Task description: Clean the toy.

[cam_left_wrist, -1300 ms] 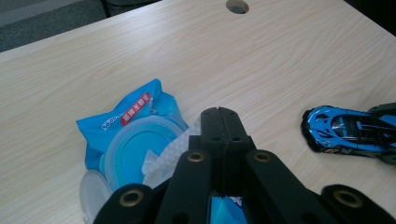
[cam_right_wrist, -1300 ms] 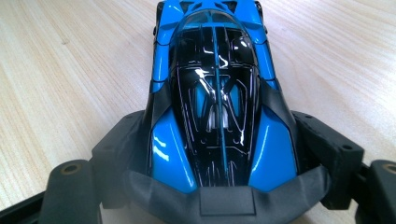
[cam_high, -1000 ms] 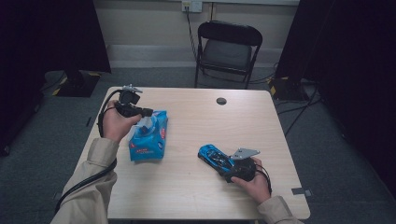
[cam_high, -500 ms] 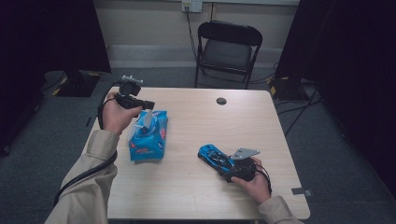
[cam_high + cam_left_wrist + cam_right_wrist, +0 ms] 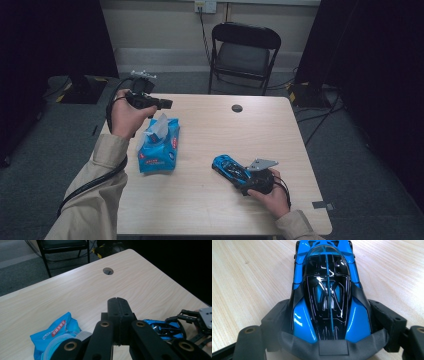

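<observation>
Pulling a tissue [image 5: 161, 125] up from the wipes pack [image 5: 159, 145] at nine o'clock called for a straight lift with the left gripper [image 5: 167, 104] pinched fully together, while the right gripper [image 5: 239, 175] clamped the blue toy car [image 5: 229, 168] at five o'clock.

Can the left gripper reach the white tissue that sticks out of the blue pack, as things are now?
Probably yes. The left gripper hangs just above the white tissue of the blue pack, with nothing between them. Its jaws are shut, though, so they must open first.

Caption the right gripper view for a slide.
Right gripper clamps a blue toy car on the wooden table.
</observation>
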